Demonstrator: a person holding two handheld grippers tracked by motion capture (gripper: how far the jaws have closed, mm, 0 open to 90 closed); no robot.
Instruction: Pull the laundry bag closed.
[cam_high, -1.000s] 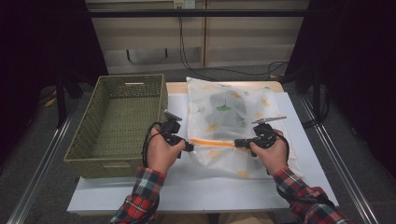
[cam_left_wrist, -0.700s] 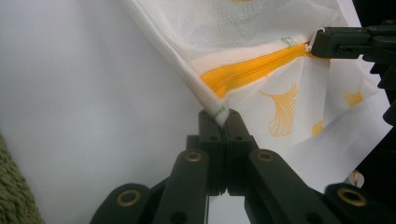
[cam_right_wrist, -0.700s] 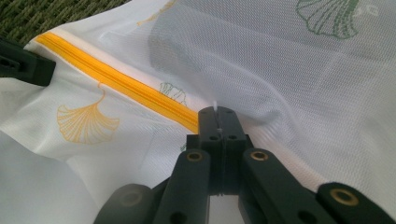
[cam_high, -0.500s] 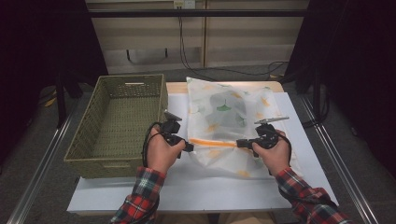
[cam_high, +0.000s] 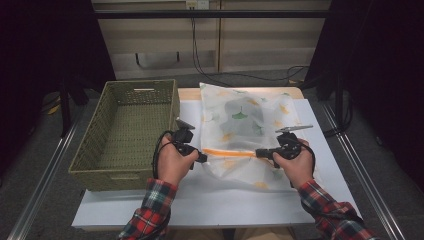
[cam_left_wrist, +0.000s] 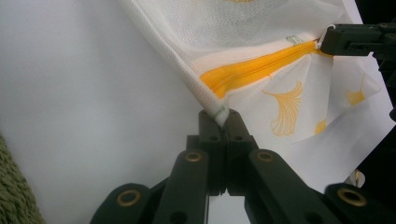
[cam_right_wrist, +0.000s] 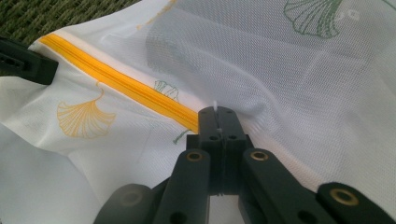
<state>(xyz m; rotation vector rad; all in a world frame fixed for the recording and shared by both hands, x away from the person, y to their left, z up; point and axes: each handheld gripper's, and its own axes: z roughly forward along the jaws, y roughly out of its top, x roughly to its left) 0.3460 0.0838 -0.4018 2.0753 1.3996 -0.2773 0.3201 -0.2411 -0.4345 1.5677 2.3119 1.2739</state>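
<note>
A white mesh bag (cam_high: 245, 117) printed with ginkgo leaves lies on the white table top (cam_high: 215, 205), with something dark inside it. Its orange zipper (cam_high: 230, 152) runs across the near part and is stretched between my two grippers. My left gripper (cam_high: 202, 157) is shut on the bag's corner seam at the zipper's left end (cam_left_wrist: 223, 114). At the zipper's right end (cam_right_wrist: 217, 112), my right gripper (cam_high: 260, 153) is shut on the bag. Both hands rest low over the table. The far gripper shows across the zipper in each gripper view (cam_left_wrist: 355, 39) (cam_right_wrist: 23, 63).
A green woven basket (cam_high: 120, 177) stands empty to the left of the bag, close to my left hand. Metal rails (cam_high: 365, 175) run along both table sides. Cables (cam_high: 200, 55) hang over the wooden panel behind the table.
</note>
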